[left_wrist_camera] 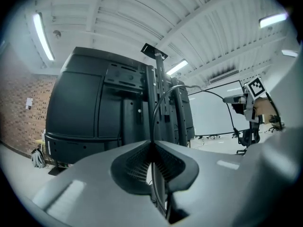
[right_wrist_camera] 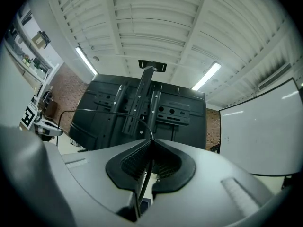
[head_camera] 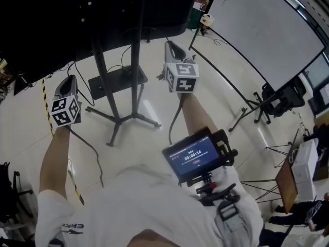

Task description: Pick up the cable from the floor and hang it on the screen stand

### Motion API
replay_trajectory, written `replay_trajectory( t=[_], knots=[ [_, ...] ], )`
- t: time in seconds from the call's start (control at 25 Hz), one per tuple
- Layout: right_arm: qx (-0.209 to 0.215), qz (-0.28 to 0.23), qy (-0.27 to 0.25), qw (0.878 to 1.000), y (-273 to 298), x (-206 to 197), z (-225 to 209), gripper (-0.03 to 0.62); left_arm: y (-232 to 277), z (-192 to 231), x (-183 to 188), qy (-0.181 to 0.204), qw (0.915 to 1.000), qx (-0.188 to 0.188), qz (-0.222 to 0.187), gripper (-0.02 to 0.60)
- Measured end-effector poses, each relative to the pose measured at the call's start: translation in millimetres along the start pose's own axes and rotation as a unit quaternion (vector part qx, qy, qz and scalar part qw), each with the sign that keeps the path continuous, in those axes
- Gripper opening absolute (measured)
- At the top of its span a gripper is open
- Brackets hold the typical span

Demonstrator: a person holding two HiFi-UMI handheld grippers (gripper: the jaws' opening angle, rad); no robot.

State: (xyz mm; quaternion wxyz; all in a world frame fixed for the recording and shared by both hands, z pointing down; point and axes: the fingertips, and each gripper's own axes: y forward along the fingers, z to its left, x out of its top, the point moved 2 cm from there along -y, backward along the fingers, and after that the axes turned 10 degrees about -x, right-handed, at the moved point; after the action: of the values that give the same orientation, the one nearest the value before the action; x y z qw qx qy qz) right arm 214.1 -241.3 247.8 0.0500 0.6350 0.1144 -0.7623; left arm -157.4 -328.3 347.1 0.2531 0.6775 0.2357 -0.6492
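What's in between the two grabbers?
The black cable arcs from the left gripper to the right gripper, as both gripper views show. In the head view the poles of the screen stand rise between them.

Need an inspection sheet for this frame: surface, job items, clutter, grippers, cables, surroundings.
Surface: light glossy floor, with striped tape along its left side.
Job's things: cable strung between both grippers, not yet hung. Screen stand upright just ahead.
Clutter: dark flat plate on the floor by the stand's legs.
Grippers: left gripper jaws shut on the cable. Right gripper jaws shut on the cable. Both face the back of the screen.
Cables: thin dark leads on the floor behind the stand.
Surroundings: whiteboard at right, office chair beside it, brick wall.
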Motion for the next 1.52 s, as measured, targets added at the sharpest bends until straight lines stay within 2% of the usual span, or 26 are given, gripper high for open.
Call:
replay_trajectory(
  t=[0.36,0.64,0.92,1.2,1.52],
  knots=[
    [-0.016,0.011,-0.007,1.000,9,-2,2,0.034,16,4,36,0.008,0.9996,-0.024,-0.010,0.015],
    [-0.017,0.003,-0.013,1.000,4,-3,7,0.033,5,4,51,0.021,0.9996,-0.021,-0.001,0.015],
    [0.001,-0.023,0.000,1.000,50,-1,-12,0.032,35,4,80,0.031,0.9995,0.004,-0.009,0.015],
    [0.029,-0.062,0.002,0.998,103,20,-48,0.032,79,-9,123,0.049,0.9976,0.043,-0.023,0.015],
    [0.055,-0.099,0.008,0.994,153,39,-77,0.032,118,-16,154,0.063,0.9951,0.074,-0.015,0.015]
  ],
)
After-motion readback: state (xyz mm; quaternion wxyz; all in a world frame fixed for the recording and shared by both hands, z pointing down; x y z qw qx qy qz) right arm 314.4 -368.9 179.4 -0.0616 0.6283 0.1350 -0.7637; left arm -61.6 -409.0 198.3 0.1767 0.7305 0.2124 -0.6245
